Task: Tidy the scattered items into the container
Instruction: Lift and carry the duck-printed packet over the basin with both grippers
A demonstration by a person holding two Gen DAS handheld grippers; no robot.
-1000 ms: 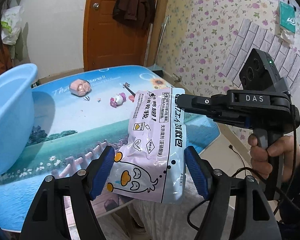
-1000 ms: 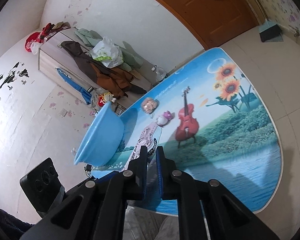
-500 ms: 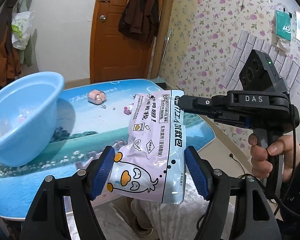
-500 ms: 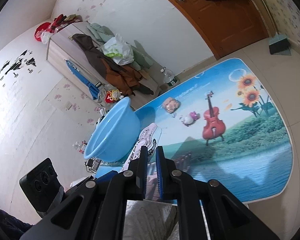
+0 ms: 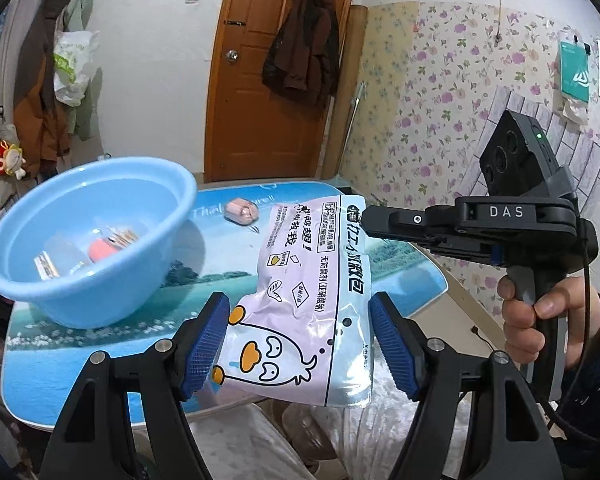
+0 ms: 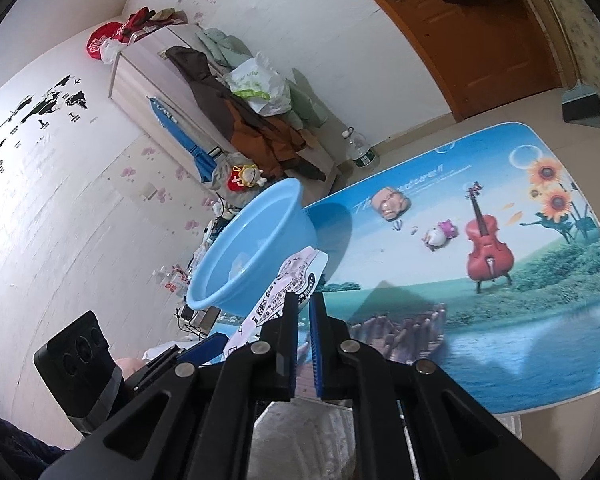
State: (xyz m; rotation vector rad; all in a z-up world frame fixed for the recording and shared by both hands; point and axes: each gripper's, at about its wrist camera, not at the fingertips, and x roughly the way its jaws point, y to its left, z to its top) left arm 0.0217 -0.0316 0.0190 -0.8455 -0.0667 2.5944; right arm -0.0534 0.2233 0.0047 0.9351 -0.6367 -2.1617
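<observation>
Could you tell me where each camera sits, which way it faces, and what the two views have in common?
Left wrist: on the left gripper, facing the door across the table; shows its open fingers, the right gripper pinching the snack pouch, and the right hand.
Right wrist: on the right gripper, tilted, facing the table and dresser; shows its closed fingers and the left gripper.
Shared: pouch, blue basin, face toy.

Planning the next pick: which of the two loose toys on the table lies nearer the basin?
The tan face-shaped toy, not the small pink-and-white figure, which lies closer to the printed violin, farther from the blue basin.
</observation>
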